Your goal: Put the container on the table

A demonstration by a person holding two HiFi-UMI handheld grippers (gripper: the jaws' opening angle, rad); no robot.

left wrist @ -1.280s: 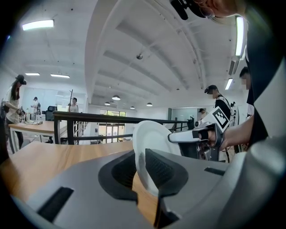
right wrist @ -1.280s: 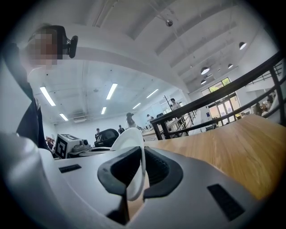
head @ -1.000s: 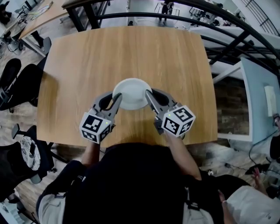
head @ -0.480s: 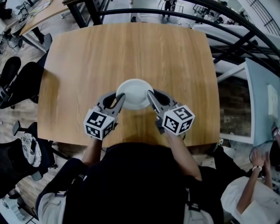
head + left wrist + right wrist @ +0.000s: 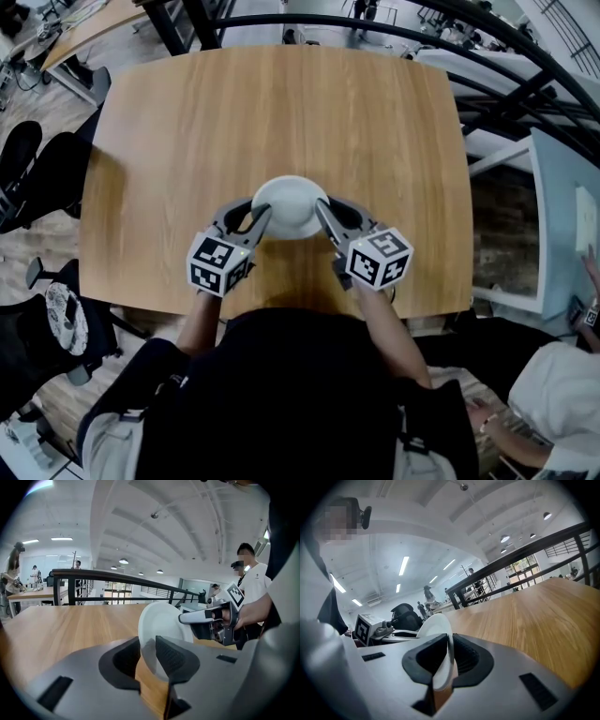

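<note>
Light wooden table [image 5: 281, 112], near-centre – round white container [image 5: 289, 202]: right gripper [image 5: 322, 208] pinches its rim; left gripper [image 5: 262, 216] jaws have just been opening, rim loose between them.

Looks like an open-plan office on an upper floor: black railing [image 5: 375, 36] just beyond the wooden table [image 5: 281, 112], office chairs [image 5: 37, 178] left of it, desks [image 5: 84, 28] and people [image 5: 12, 573] past it, strip lights [image 5: 403, 566] above
</note>
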